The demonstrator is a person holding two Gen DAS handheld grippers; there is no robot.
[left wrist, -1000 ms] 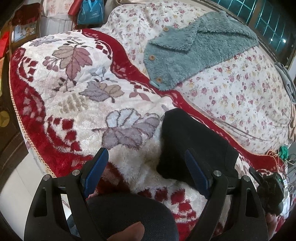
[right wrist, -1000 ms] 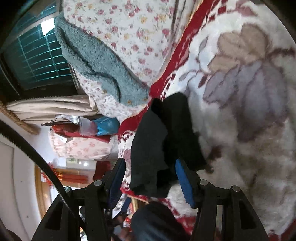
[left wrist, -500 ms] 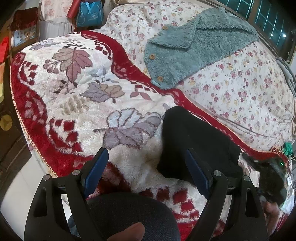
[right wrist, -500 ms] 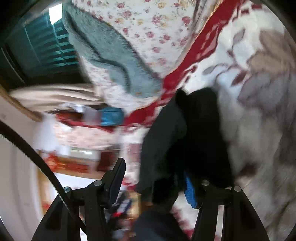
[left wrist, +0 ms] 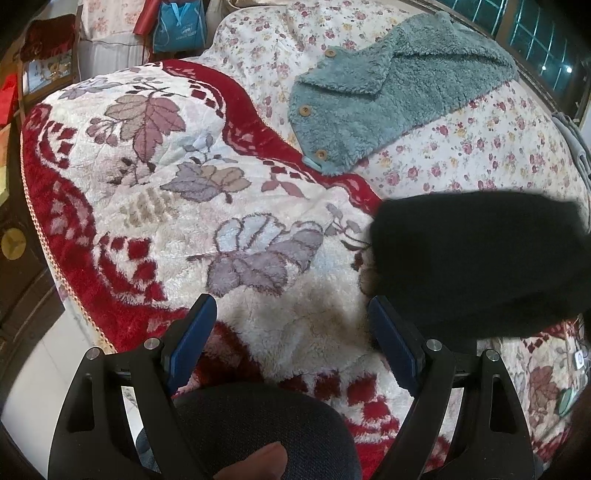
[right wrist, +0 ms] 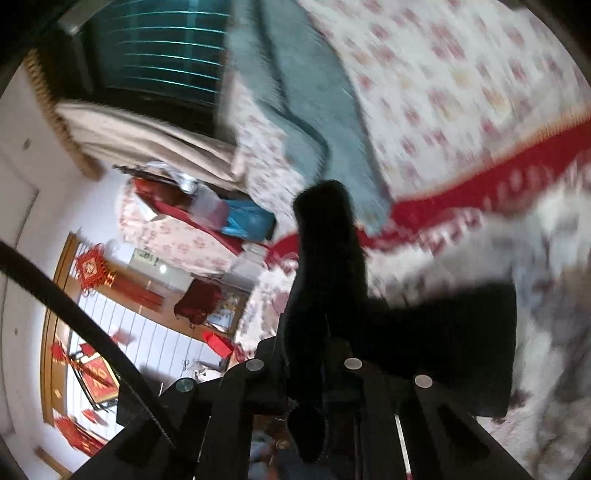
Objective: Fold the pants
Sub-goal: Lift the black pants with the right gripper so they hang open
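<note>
The folded black pants [left wrist: 480, 258] hang lifted above the plush leaf-patterned blanket [left wrist: 184, 206], to the right of my left gripper [left wrist: 295, 339]. My left gripper is open and empty, low over the blanket's near edge. In the right wrist view my right gripper [right wrist: 325, 347] is shut on the black pants [right wrist: 325, 266]. The cloth sticks up between the closed jaws and a flap hangs to the right [right wrist: 461, 332]. This view is blurred by motion.
A teal fleece jacket [left wrist: 388, 92] lies on the floral bedspread [left wrist: 480, 147] behind the blanket. A blue bag [left wrist: 177, 26] and furniture stand past the bed's far end. The bed's left edge drops to the floor [left wrist: 29, 362].
My right gripper closed on the pants and lifted them off the blanket, swinging them up and to the right. My left gripper stayed put.
</note>
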